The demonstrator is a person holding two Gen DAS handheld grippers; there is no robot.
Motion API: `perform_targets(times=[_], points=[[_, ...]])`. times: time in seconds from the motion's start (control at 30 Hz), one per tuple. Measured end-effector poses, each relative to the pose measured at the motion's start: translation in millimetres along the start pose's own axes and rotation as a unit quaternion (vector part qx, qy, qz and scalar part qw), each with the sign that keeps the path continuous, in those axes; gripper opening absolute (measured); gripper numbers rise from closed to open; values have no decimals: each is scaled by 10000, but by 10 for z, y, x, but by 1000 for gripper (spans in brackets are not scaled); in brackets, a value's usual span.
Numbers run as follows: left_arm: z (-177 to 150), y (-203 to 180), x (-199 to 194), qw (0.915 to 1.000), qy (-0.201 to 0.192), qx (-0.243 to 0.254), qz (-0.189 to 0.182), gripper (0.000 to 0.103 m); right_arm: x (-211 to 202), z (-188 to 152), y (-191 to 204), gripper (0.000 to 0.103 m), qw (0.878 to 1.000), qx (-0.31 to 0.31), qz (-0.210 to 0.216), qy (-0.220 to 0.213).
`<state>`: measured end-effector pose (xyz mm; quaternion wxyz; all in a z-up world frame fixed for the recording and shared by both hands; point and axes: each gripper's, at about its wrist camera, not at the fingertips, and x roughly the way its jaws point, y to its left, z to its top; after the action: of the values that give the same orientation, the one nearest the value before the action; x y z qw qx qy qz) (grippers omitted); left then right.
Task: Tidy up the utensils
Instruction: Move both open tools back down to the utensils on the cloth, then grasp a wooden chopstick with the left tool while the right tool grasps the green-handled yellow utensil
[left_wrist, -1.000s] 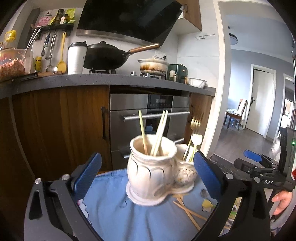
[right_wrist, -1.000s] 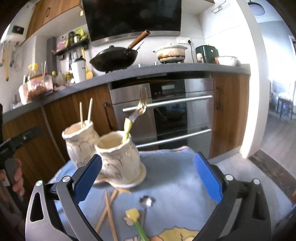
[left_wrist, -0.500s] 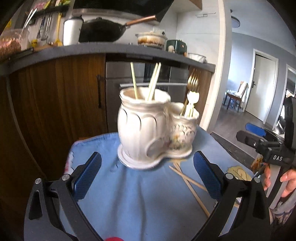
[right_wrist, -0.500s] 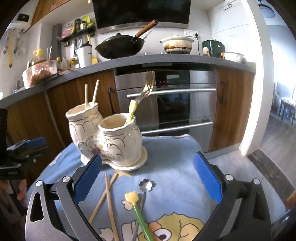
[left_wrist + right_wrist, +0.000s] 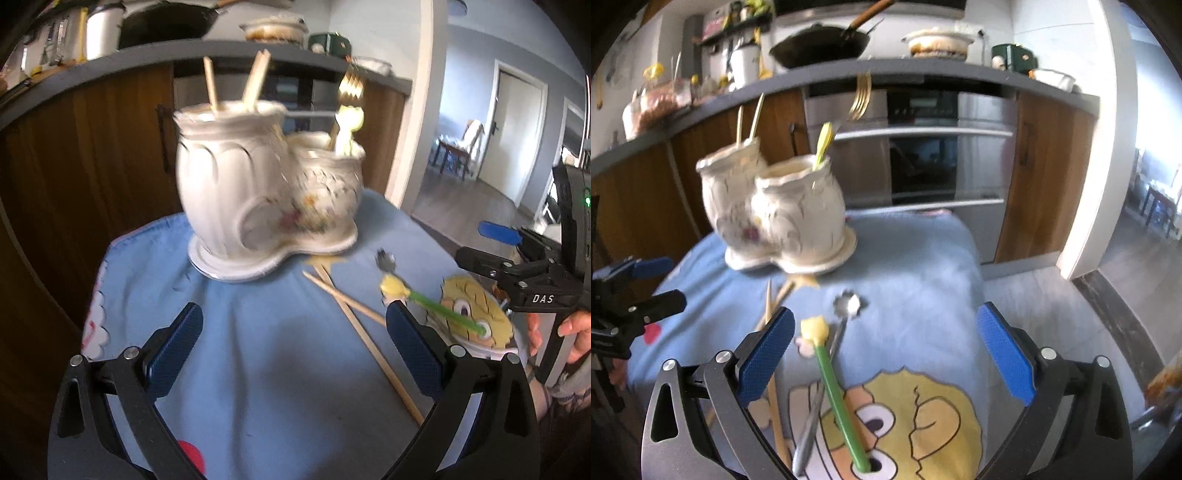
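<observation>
A white ceramic two-pot holder [image 5: 266,199] [image 5: 783,218] stands on a blue cloth [image 5: 266,362]. Its taller pot holds chopsticks [image 5: 255,79]; the lower pot holds a gold fork [image 5: 860,96] and a yellow-handled utensil. Loose on the cloth lie two chopsticks [image 5: 354,314], a green-handled utensil with a yellow flower top [image 5: 836,391] and a metal flower-headed spoon [image 5: 846,306]. My left gripper [image 5: 291,343] hovers open over bare cloth, short of the holder. My right gripper [image 5: 886,350] is open above the green utensil and spoon.
Wooden kitchen cabinets and a steel oven [image 5: 923,147] stand behind the small table. The counter above carries a wok [image 5: 820,44], a pot and jars. A doorway and corridor open at the right [image 5: 517,136]. A hand [image 5: 576,332] holds the right gripper.
Both grippers have pulled back and tilted downward, so the holder sits farther away and the loose utensils on the cloth have come into view. Both stay open.
</observation>
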<state>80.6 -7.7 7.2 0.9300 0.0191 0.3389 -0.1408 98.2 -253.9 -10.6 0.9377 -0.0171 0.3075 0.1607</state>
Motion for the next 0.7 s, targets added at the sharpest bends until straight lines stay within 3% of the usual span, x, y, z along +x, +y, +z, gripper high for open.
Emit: perform_targets(times=[0.27,0.43,0.7], points=[[-103,-203,146,9986,422,284,-139,98,123,-126,124,94,9979,-424,330,355],[-130,-327,215,9973,570,376,-256,95,215,-169,273,63,9939,-779,544,563],[-115,-473,399,9931,978,475,-445,65,392,-199,329,29,9904,-827,693,863]])
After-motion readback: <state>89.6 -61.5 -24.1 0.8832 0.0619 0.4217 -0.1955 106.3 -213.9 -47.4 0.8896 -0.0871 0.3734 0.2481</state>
